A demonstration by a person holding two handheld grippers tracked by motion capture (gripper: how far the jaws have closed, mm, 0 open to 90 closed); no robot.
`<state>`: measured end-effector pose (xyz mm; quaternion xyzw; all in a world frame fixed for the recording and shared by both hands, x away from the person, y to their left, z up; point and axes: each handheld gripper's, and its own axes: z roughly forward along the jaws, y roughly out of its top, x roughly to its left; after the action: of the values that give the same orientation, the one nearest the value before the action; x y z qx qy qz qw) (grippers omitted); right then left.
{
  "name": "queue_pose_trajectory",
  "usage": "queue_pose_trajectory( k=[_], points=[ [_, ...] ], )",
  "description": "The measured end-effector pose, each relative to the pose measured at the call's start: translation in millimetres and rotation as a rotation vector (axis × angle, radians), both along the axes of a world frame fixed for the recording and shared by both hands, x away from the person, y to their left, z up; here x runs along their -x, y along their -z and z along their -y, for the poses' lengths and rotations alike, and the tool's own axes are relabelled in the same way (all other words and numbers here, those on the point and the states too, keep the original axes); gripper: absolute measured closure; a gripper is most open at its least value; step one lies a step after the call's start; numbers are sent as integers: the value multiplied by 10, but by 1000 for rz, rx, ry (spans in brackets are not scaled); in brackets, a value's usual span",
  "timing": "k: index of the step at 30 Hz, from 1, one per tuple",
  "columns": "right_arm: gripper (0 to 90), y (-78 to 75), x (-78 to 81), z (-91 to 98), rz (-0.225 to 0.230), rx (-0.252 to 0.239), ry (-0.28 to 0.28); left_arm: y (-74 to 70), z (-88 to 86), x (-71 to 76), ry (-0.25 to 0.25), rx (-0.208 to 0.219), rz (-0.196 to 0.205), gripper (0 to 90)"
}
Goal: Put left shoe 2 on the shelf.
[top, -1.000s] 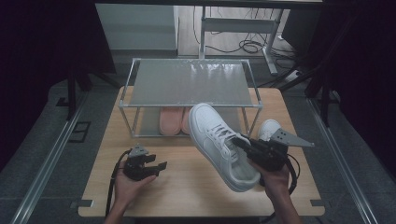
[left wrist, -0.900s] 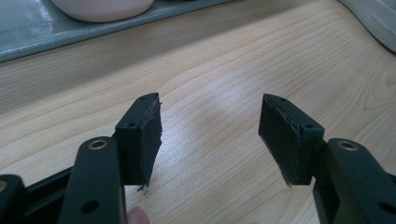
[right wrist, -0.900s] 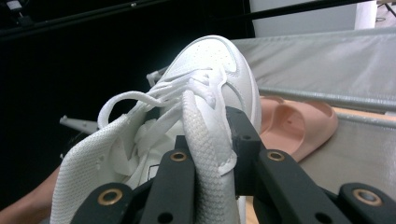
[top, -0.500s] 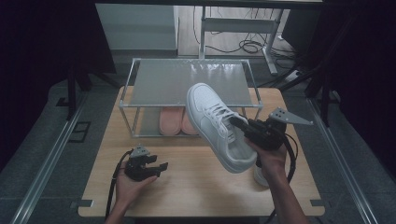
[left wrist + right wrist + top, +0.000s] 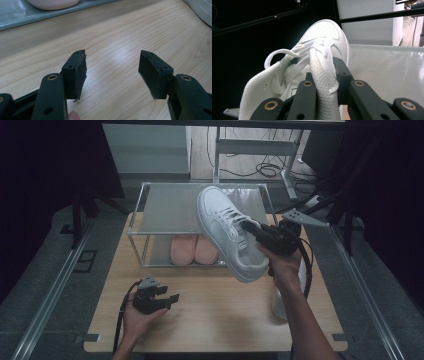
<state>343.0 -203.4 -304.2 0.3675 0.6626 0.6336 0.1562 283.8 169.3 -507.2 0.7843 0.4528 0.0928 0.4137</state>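
A white lace-up sneaker [image 5: 227,232] hangs tilted in the air, its toe over the top of the metal rack [image 5: 170,210] and its heel toward the person. My right gripper [image 5: 252,231] is shut on the sneaker's side wall by the laces. In the right gripper view the jaws [image 5: 323,80] clamp the sneaker [image 5: 324,42] with a thick lace between them. My left gripper [image 5: 167,299] lies low on the wooden table [image 5: 210,315] at the front left. Its jaws [image 5: 112,72] stand open with nothing between them.
A pair of pink slippers [image 5: 192,249] sits on the rack's lower shelf. A second white sneaker [image 5: 279,304] lies on the table at the right, partly behind the right forearm. Dark floor and cables surround the table.
The right gripper has lifted the sneaker up and farther away, from over the table to over the rack's top. The left gripper has stayed still.
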Motion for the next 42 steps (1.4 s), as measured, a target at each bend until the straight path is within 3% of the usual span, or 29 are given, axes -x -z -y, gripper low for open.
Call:
queue_pose_trajectory(
  k=[11, 26, 42],
  points=[
    [818, -28, -317, -181, -40, 0, 33, 0, -6, 2, 0, 0, -2, 397],
    [817, -33, -782, -417, -102, 41, 112, -1, -8, 9, 4, 5, 2, 398],
    [817, -35, -1288, -730, -174, 34, 170, -3, -16, 14, 10, 8, 2, 398]
  ],
)
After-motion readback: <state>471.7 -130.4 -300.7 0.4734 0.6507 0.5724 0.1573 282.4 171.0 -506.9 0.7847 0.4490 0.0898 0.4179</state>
